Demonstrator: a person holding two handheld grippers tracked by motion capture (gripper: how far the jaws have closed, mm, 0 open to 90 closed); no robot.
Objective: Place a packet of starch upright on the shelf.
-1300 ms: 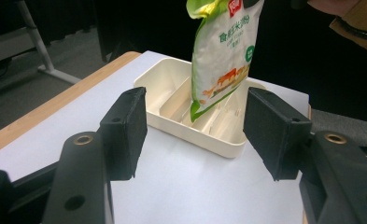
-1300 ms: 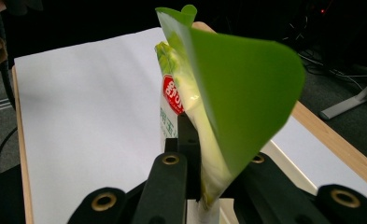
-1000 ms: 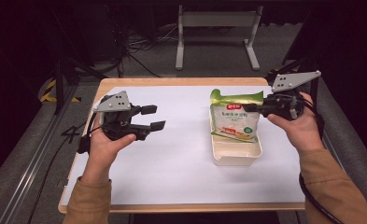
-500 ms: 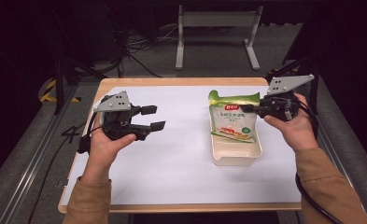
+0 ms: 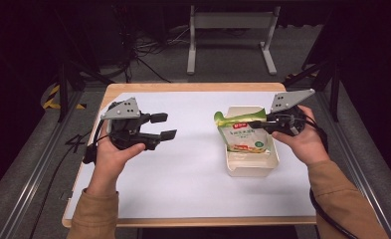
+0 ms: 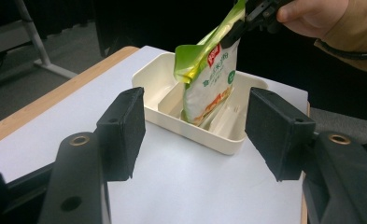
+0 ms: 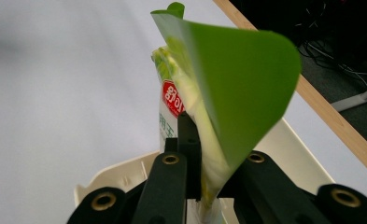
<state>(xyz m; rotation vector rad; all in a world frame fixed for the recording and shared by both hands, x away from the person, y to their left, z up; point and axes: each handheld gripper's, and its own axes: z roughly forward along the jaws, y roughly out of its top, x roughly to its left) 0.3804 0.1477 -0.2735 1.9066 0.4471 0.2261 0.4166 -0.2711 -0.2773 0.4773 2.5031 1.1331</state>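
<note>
A green and white food pouch (image 5: 243, 133) hangs tilted with its lower end inside a cream plastic tray (image 5: 252, 167) at the right of the white table. My right gripper (image 5: 258, 124) is shut on the pouch's upper edge; in the right gripper view the pouch (image 7: 218, 93) rises from between the jaws. In the left gripper view the pouch (image 6: 209, 79) stands in the tray (image 6: 158, 79) beyond my open jaws, held from above by the other gripper (image 6: 246, 18). My left gripper (image 5: 163, 126) hovers open at the table's left, holding nothing.
The white sheet (image 5: 193, 174) covers a wooden-edged table (image 5: 193, 221). Behind the table stand a metal frame (image 5: 230, 35) and floor cables (image 5: 148, 50). Metal rails run along both sides.
The right gripper has lifted the pouch's top edge and drawn it back toward the person, so the pouch now stands more upright in the tray. The left gripper has stayed put.
</note>
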